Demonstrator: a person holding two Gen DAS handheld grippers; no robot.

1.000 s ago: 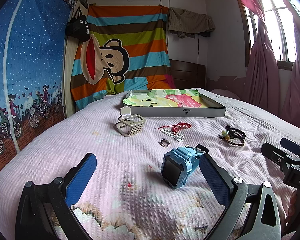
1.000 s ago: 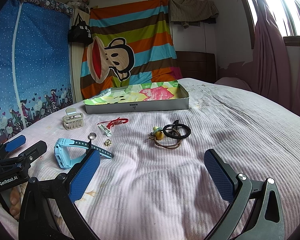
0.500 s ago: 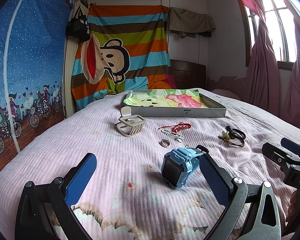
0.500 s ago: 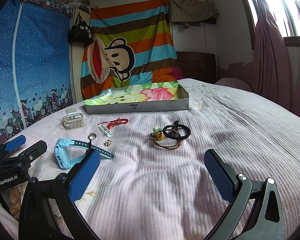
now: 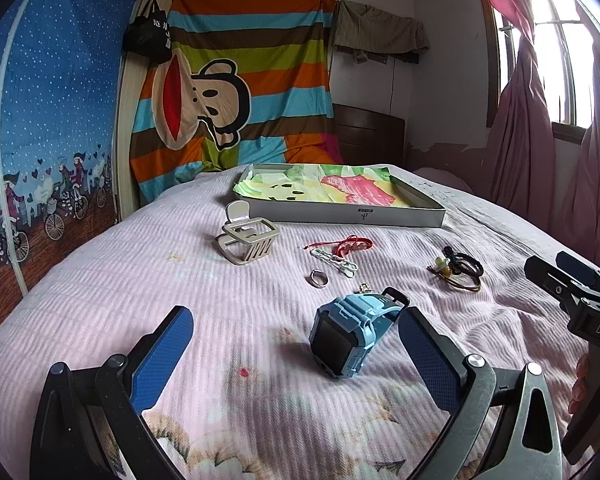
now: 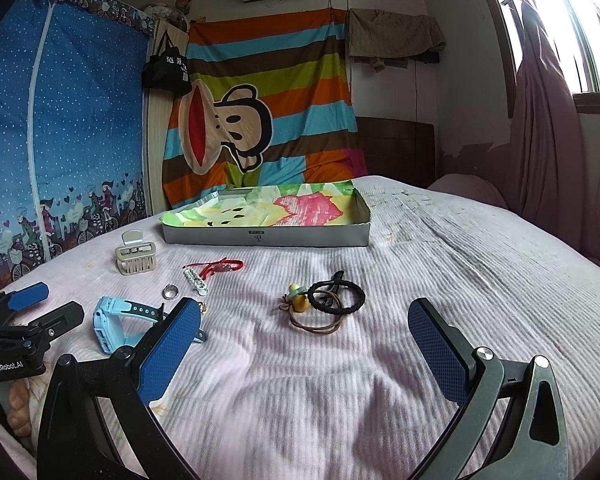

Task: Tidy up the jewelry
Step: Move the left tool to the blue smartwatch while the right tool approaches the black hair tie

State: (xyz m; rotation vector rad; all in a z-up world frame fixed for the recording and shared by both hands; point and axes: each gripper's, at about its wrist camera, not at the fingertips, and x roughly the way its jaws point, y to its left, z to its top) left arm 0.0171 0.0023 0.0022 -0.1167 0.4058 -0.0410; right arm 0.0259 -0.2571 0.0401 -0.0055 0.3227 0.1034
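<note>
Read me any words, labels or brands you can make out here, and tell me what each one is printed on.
"GenRobot.AI": white print on the left gripper body, in the right wrist view.
"DAS": cut off at the frame edge, on the right gripper body, in the left wrist view.
Black bag on the wall: white characters, too blurred to read.
Grey box: small front label, too small to read.

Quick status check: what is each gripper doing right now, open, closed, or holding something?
Left gripper: open, holding nothing; light blue plastic smartwatch sits just ahead, by its right finger.
Right gripper: open, empty.
</note>
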